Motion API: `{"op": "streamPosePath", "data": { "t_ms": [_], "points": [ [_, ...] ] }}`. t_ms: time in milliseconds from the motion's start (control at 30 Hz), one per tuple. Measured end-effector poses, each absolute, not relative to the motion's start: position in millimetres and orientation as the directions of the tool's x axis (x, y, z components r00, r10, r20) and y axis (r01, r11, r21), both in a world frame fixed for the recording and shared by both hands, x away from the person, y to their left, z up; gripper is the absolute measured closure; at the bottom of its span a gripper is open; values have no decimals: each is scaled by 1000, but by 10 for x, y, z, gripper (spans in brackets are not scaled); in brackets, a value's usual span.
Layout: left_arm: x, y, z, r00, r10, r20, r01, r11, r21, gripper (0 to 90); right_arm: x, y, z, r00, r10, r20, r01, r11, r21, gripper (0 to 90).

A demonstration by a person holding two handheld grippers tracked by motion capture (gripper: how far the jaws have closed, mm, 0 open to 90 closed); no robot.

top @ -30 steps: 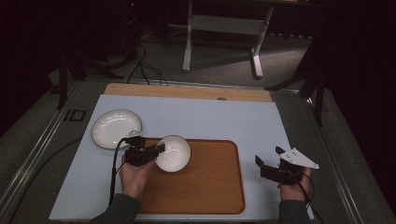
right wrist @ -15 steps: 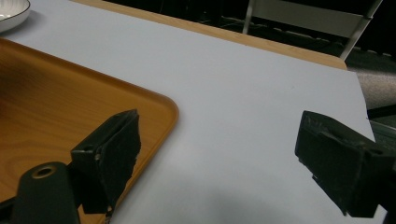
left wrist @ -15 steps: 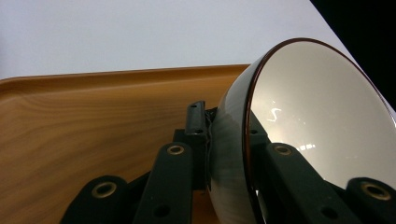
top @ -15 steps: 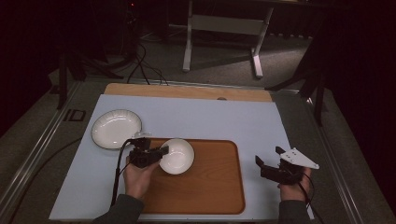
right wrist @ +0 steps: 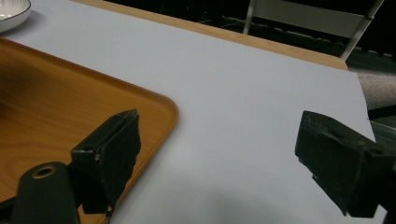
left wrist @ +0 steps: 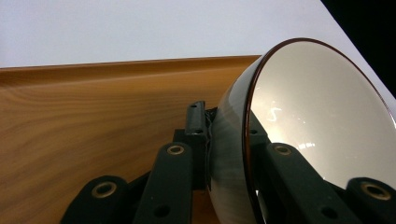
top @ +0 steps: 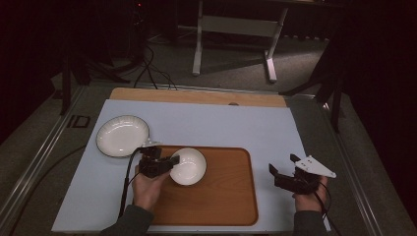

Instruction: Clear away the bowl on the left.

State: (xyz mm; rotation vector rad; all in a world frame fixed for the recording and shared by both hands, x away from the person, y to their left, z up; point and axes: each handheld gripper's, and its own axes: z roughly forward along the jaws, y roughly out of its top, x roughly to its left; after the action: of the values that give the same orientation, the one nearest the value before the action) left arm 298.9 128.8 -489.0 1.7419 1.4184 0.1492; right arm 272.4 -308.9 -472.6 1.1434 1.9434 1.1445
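Note:
A white bowl [top: 189, 167] with a dark rim sits over the left half of the wooden tray [top: 231, 196]. My left gripper [top: 169, 161] is shut on the bowl's left rim. In the left gripper view one jaw lies against the bowl's [left wrist: 317, 126] outer wall and the other inside it, with the left gripper [left wrist: 229, 135] pinching the wall above the tray [left wrist: 93, 107]. Whether the bowl rests on the tray I cannot tell. My right gripper [top: 283, 164] hovers open just right of the tray, with nothing between the right gripper's [right wrist: 226, 154] jaws.
A white plate [top: 122, 135] lies on the pale blue mat [top: 221, 123] left of the tray's far corner, and the plate [right wrist: 11, 11] also shows at the top left of the right gripper view. Beyond the table stand a metal frame and cables on the floor.
My left gripper has carried the bowl a little to the right, further over the tray. The right gripper has stayed where it was.

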Motion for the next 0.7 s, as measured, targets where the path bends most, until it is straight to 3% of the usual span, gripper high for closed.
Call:
{"op": "streamPosePath", "data": {
  "t_ms": [700],
  "points": [
    [2991,1281,-4956,330,851,-409,762,16,648,799,2734,-3085,-4728,-449,891,-70,371,258,892,137]
  ]
}}
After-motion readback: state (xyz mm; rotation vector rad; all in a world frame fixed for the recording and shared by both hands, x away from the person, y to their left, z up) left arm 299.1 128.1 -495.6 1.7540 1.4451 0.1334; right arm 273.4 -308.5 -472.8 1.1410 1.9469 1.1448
